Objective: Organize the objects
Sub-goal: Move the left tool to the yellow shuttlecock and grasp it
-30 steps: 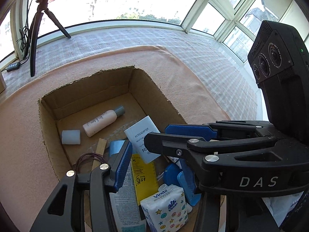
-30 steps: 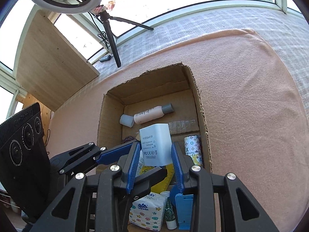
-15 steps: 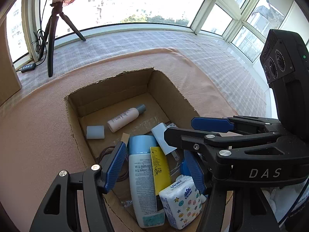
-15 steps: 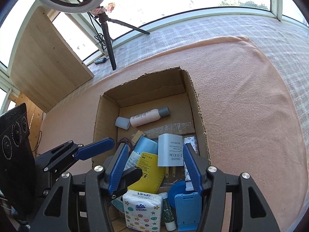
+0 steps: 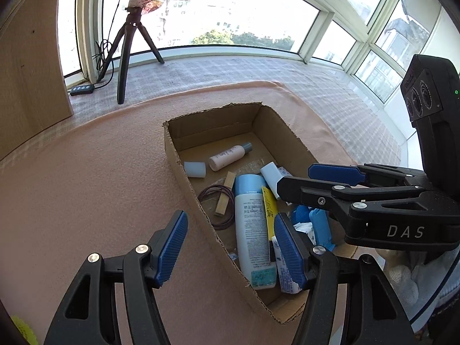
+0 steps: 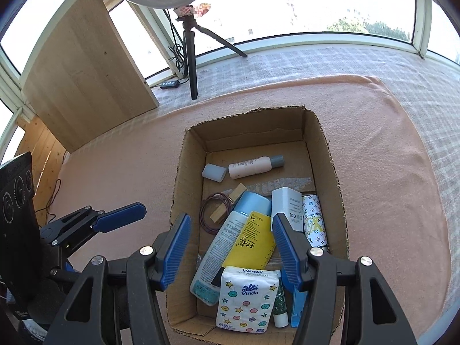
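An open cardboard box sits on the peach cloth. It holds a white AC adapter, a blue-capped lotion bottle, a yellow packet, a Vinda tissue pack, a small pink bottle and hair ties. My right gripper is open and empty above the box's near half. My left gripper is open and empty over the box's left wall.
A ring-light tripod and a wooden board stand at the back by the windows. A patterned roll, a wooden clip, a white cap and blue plastic items also lie in the box.
My right gripper opened and let the white adapter go into the box, then drew back and up. My left gripper also pulled back and to the left.
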A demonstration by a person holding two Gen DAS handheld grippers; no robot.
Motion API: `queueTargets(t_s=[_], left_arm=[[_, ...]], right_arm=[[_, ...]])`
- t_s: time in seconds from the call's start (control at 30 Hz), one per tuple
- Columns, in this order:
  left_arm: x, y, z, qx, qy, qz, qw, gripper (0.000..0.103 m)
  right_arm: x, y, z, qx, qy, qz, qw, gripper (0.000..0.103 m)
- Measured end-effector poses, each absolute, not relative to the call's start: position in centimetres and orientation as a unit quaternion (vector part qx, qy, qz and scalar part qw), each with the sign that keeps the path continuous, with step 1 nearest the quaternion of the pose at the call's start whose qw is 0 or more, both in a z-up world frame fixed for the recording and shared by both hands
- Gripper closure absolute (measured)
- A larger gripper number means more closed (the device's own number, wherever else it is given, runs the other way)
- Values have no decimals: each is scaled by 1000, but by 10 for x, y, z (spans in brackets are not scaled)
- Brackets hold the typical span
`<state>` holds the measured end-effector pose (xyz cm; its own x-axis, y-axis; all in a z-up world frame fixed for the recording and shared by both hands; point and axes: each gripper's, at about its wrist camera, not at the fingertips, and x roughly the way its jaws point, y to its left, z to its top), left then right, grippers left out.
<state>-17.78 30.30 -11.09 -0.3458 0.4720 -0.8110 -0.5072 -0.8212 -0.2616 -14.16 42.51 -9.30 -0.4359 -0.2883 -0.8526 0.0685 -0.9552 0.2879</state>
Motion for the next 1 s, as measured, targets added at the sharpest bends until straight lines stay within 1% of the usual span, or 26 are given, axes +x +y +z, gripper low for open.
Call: queueTargets(t_s=[0.13, 0.3, 0.73, 1.0], left_arm=[[-166, 272, -104, -485, 5, 826, 287, 37], [-150, 216, -101, -486, -27, 835, 257, 37], [-108, 61, -92, -478, -57, 863, 152, 37], [-84, -15, -93, -477, -79, 870, 99, 36]], right_arm=[[-133, 411, -87, 515, -99, -845, 103, 48], [-119, 393, -82, 512, -84, -849, 98, 48], [-81, 345, -84, 512, -82, -849, 104, 48], [-60, 325, -86, 513, -71, -848, 109, 48]])
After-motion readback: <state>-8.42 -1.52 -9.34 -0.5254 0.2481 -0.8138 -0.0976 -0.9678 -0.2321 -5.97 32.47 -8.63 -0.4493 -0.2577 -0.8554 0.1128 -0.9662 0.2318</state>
